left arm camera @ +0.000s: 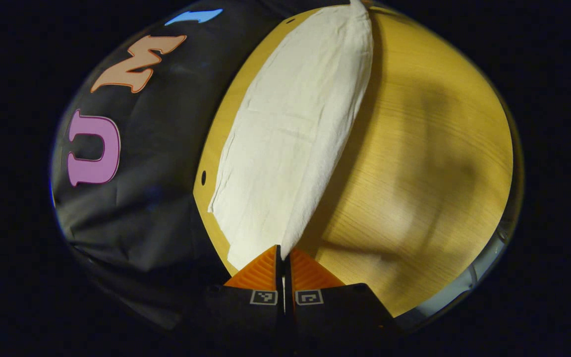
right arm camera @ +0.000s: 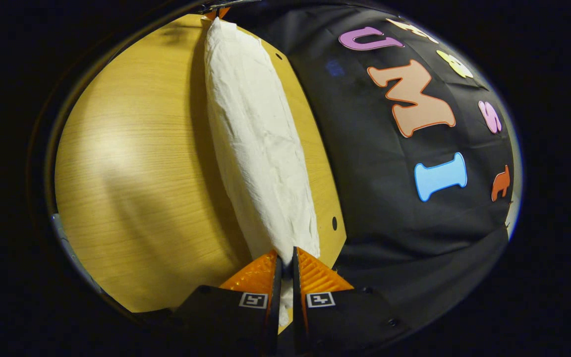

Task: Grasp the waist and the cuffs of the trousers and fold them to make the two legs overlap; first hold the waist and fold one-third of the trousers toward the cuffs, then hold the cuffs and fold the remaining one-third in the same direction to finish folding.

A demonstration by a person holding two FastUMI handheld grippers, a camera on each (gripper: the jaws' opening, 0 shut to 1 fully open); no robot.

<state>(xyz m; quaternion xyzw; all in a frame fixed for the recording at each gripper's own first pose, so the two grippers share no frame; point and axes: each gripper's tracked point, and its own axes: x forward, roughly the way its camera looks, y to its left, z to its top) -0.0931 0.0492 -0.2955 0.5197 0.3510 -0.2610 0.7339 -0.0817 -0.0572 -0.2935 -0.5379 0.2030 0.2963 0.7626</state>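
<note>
Wooden table (left arm camera: 429, 163) takes up most of the scene, with the black booth cloth (left arm camera: 142, 208) hanging right behind its far edge. Stretched across the tabletop, close to that back edge, are the white trousers (left arm camera: 290, 134), and they're clearly not lying flat: they're pulled into a long taut band between the two ends, one long edge lifted and throwing a shadow onto the wood beside it.

Reason for that looks pretty obvious. One end is pinched by each claw, so the fabric gets tensioned lengthwise and the lifted side can be swung over as one piece. Judging by the single narrow strip of cloth, this reads as the leg-over-leg fold, with the two thirds-folds still to come. Which end is the waist and which is the cuffs, can't really tell from here.

In the left gripper view, the left gripper (left arm camera: 284, 258) has its jaws squeezed together on the near tip of the trousers, the cloth fanning out straight ahead of the fingers and running away to the far end at the top of the view.

Same deal in the right gripper view: the right gripper (right arm camera: 285, 263) is clamped tight on the trousers' other end, a bit of cloth poking down between the fingers. Way off at the far tip, the other claw is just visible holding on.
</note>
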